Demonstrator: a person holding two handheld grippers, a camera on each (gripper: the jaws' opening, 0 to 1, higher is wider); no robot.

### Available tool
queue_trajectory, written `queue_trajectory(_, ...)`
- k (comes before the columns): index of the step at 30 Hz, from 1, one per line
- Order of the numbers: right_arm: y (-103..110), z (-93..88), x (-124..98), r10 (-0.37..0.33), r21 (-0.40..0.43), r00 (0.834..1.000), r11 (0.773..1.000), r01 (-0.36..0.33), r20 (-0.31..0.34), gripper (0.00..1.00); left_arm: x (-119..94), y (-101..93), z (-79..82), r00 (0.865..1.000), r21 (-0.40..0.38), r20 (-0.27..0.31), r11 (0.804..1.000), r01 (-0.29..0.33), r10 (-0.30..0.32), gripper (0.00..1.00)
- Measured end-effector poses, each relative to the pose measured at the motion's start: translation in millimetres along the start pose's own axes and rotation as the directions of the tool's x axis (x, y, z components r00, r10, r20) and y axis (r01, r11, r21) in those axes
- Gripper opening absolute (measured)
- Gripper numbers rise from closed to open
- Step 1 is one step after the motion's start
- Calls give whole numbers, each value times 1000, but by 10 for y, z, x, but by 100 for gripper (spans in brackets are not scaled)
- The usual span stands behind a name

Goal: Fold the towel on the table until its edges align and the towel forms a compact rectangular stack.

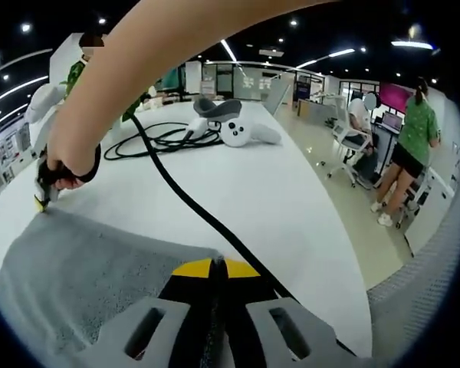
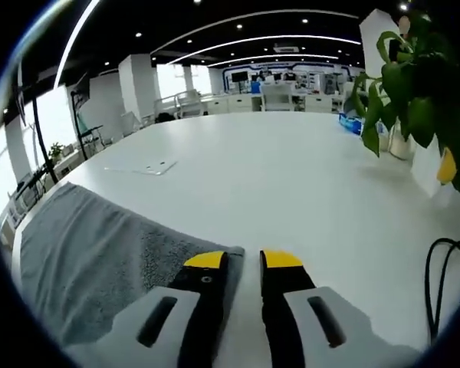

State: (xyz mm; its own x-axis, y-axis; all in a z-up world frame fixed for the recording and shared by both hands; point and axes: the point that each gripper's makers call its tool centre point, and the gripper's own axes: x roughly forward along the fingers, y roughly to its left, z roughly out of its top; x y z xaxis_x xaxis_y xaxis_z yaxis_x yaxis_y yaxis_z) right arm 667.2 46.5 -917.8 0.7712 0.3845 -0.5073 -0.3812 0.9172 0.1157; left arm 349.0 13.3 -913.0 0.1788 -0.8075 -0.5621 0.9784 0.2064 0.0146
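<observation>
Left gripper (image 1: 215,268) clamping near towel (image 1: 77,276) edge, jaws together. Right gripper (image 2: 244,261) hovering at towel (image 2: 92,253) corner, jaws apart, towel lying leftward.

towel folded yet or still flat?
Flat: the towel lies as one spread layer on the table, no fold visible; parts are out of frame.

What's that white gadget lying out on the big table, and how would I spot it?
Start at the long white table and follow the black cable away from the grey towel to its coiled loops. Just beyond them lies a white headset with a grey strap. A round white handheld controller lies beside it, unlike the flat towel.
</observation>
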Motion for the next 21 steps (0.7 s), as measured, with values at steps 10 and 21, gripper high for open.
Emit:
queue_trajectory(10, 66, -12, 88, 22, -155, 999, 987, -28, -38, 3, 1, -1, 2, 1000, 5, 3, 1000, -2, 2, 4)
queue_trajectory(21, 122, 110, 14, 83, -11, 996, 996, -83, -25, 1, -42, 19, -11, 999, -29, 23, 999, -35, 36, 3)
